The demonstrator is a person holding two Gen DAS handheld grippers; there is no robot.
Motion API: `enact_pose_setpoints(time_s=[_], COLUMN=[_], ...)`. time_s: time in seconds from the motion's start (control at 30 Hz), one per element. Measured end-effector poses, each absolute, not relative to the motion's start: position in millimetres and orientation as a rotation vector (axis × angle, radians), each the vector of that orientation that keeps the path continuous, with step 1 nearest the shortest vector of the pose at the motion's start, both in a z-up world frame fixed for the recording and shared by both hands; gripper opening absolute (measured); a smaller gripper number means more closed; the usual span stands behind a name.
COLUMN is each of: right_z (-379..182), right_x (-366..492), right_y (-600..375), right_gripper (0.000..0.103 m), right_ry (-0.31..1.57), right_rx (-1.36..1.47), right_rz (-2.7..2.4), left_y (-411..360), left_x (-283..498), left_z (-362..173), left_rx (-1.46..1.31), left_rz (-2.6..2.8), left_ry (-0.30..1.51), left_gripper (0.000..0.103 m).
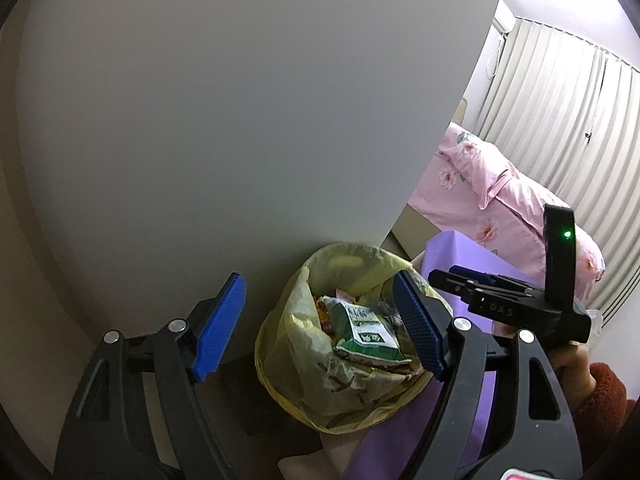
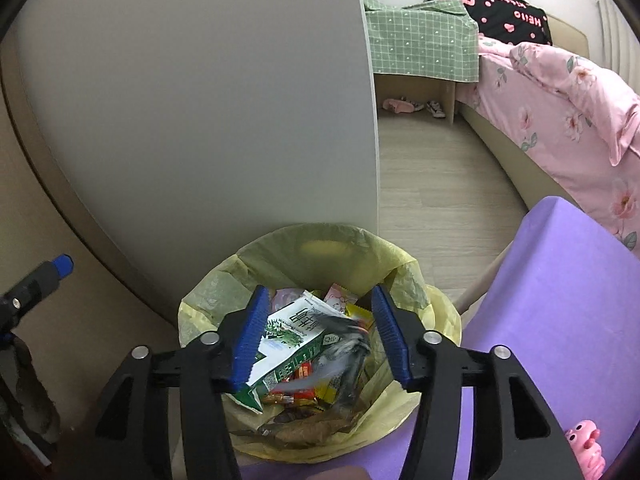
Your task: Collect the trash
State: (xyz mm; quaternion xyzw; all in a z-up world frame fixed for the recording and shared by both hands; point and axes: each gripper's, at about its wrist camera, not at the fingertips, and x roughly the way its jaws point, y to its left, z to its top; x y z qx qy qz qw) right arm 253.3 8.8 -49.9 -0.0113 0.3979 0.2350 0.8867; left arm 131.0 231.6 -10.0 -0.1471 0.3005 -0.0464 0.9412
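A bin lined with a yellow bag (image 1: 304,380) (image 2: 320,248) stands against a white panel, holding wrappers and a green-and-white carton (image 1: 364,332) (image 2: 292,332). My left gripper (image 1: 318,326) hovers over the bin's left side, open and empty. My right gripper (image 2: 320,338) is open straight above the bin mouth; it also shows from the side in the left wrist view (image 1: 460,276). A blurred grey scrap (image 2: 344,344) is between its fingers, touching neither pad. One blue fingertip of the left gripper (image 2: 60,266) shows at the far left of the right wrist view.
The tall white panel (image 2: 200,120) rises right behind the bin. A purple surface (image 2: 560,300) lies to the right with a pink toy (image 2: 586,444) on it. Beyond are the wooden floor (image 2: 432,184), a bed with a pink quilt (image 2: 560,112), and curtains (image 1: 560,120).
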Motion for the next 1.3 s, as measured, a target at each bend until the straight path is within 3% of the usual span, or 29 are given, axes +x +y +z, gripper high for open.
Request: enact_pose_setpoints(time_s=[0.43,0.6,0.97,1.3], right_z=[-20,-1,-3,-7], right_x=[190,137,18,-17], right_y=[-55,-92,-148,-143], right_gripper=[0.053,0.053,0.053,0.053], right_ry=[0.760,0.731,0.636,0.588], right_rx=[0.016,0.049,0.129,0.098], right_rz=[0.419,0.343,0.126,0.111], left_y=[175,139,70,65], left_x=[109,87,41,19], left_z=[-2,3,7,17], left_rx=[-0.206,-0.161,0.017,0.061], left_rz=[-0.152,-0.200,-0.203,-0.103], left_ry=[0.619,0.607,0.584,0.568], left_gripper=[0.073,0.090,0.090,0.090])
